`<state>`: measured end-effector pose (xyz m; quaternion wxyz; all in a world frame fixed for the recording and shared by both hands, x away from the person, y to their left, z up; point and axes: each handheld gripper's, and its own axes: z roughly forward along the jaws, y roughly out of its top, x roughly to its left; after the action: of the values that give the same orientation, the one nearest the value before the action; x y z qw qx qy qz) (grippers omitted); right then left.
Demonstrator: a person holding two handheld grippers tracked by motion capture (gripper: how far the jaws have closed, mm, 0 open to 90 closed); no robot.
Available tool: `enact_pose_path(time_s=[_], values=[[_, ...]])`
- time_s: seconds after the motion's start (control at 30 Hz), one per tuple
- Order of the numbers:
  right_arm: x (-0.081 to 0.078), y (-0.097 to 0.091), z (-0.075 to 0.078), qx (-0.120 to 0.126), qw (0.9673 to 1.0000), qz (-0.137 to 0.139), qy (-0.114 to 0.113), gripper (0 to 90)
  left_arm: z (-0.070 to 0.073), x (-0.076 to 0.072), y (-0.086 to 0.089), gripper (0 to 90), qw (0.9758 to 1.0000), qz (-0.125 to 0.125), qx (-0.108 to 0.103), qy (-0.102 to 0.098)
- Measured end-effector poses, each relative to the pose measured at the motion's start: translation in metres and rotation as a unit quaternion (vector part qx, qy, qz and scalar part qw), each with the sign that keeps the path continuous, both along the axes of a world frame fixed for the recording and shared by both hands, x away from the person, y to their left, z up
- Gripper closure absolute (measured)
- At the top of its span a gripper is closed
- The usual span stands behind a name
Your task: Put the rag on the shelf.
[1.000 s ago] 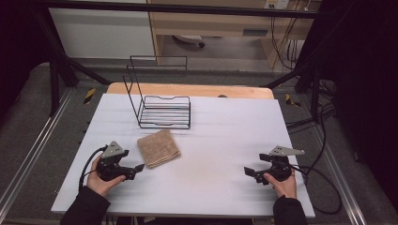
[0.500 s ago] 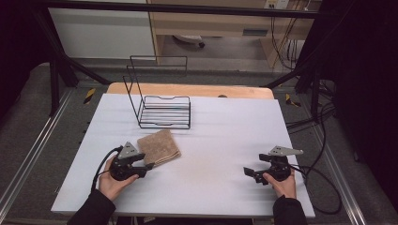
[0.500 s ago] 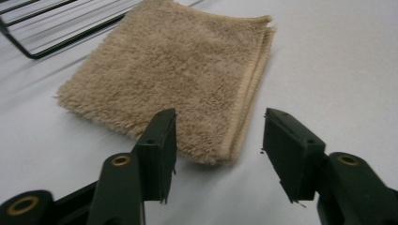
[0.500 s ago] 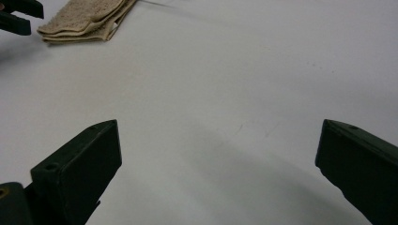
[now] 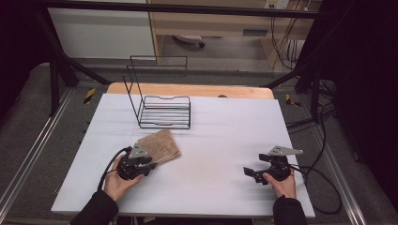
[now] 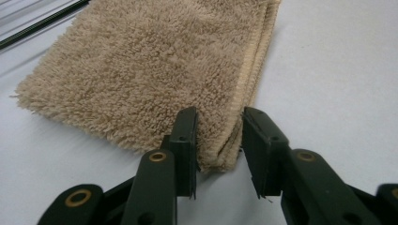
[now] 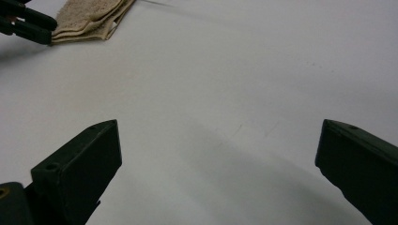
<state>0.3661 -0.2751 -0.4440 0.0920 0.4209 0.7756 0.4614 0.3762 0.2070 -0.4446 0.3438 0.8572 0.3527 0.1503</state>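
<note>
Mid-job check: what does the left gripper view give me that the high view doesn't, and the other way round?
Left gripper view only: the folded beige towel's looped pile, its stacked hemmed edges, and the towel's near corner sitting between the left gripper's jaws, which have just been closing; the right jaw stands clear of the fabric.

High view only: the black wire rack behind the towel, the right gripper open over bare tabletop, both hands, and the whole white table.

Both: the towel lying flat with the left gripper at its near corner.

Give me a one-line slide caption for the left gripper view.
Left gripper closing its jaws around the near corner of a folded beige towel on the white table.
</note>
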Motion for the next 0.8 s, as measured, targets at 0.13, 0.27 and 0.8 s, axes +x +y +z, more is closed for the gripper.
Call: enact_pose_path(time_s=[0.13,0.27,0.8], values=[[0.0,0.0,0.0,0.0,1.0,0.0,0.001,1.2,0.0,0.002,-0.002,70.9,1.0,0.003,0.003,0.003],[0.0,0.0,0.0,0.001,1.0,-0.001,0.0,1.3,0.001,0.005,-0.003,78.0,0.9999,0.004,-0.001,0.011],[0.001,0.0,0.0,0.001,1.0,0.002,0.001,1.6,0.017,0.007,0.001,87.3,0.9975,0.016,-0.061,0.032]])
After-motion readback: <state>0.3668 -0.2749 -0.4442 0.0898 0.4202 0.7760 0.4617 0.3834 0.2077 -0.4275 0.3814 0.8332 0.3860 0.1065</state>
